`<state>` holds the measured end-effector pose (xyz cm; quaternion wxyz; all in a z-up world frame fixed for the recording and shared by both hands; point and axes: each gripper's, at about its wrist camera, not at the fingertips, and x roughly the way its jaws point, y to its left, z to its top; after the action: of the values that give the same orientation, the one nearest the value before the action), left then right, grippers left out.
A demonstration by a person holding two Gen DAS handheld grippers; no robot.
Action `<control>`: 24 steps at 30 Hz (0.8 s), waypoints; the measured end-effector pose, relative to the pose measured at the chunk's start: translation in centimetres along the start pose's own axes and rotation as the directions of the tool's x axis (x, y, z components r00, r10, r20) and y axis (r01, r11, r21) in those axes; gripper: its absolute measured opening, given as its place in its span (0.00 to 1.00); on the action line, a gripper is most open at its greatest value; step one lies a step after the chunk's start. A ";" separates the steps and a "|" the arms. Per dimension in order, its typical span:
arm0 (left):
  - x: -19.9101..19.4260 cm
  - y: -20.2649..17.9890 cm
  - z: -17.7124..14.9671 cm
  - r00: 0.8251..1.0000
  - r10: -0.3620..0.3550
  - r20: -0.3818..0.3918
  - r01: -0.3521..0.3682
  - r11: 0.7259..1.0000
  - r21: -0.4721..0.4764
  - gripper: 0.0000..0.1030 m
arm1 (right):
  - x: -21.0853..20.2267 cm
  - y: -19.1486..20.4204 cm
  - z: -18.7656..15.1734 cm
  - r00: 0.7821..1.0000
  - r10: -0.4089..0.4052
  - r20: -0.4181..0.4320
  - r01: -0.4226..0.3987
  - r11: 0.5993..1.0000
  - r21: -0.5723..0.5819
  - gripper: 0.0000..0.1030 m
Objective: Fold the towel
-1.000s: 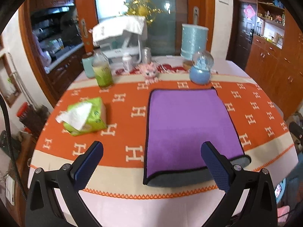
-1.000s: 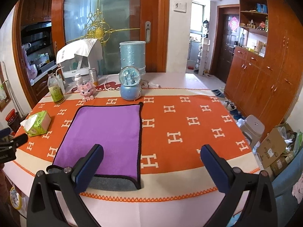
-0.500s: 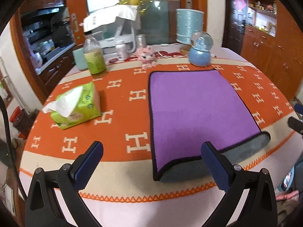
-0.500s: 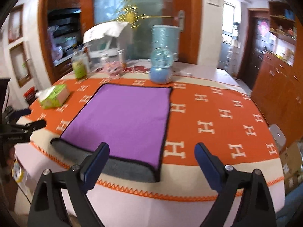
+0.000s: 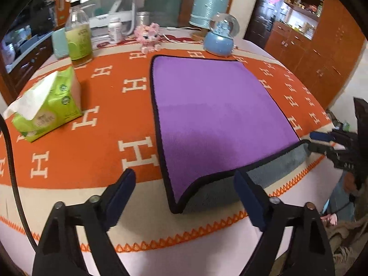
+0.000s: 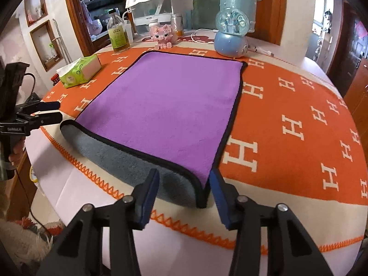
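A purple towel [image 5: 214, 105] with a black hem and grey underside lies folded in half on the orange tablecloth, its fold at the near table edge; it also shows in the right wrist view [image 6: 170, 105]. My left gripper [image 5: 184, 184] is open, its fingers straddling the towel's near left corner. My right gripper [image 6: 184, 184] is open but narrower, its fingers on either side of the near right corner. Each gripper shows at the edge of the other's view.
A green tissue pack [image 5: 48, 110] lies left of the towel. At the back stand a green-labelled bottle [image 5: 78, 36], a pink toy [image 5: 148, 35], a blue snow globe [image 5: 220, 36] and a light blue canister [image 5: 209, 7]. The table edge [image 5: 184, 241] is close below the grippers.
Both grippers have moved forward and down to the towel's near corners. Their jaws have narrowed, the right more than the left. The towel has not moved.
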<state>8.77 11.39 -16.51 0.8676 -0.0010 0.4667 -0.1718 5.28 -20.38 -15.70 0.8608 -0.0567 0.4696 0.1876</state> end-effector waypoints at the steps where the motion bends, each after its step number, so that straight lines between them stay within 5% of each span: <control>1: 0.2 -0.1 0.1 1.000 -0.011 -0.007 0.011 1.000 0.012 0.77 | 0.1 -0.2 0.0 1.000 0.011 -0.006 -0.011 1.000 -0.001 0.38; 9: 2.0 0.4 0.6 0.992 -0.089 -0.089 0.093 0.995 0.038 0.59 | 1.4 -1.1 0.1 0.994 0.086 -0.061 -0.088 0.996 -0.028 0.21; 24: 2.7 -0.7 0.0 0.979 -0.116 -0.169 0.136 0.985 0.106 0.37 | 1.2 -1.5 0.0 0.990 0.123 -0.068 -0.125 0.992 -0.024 0.14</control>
<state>9.91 9.91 -18.53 0.8126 0.0344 0.5239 -0.2532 6.46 -21.42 -16.83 0.8305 -0.0455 0.4979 0.2454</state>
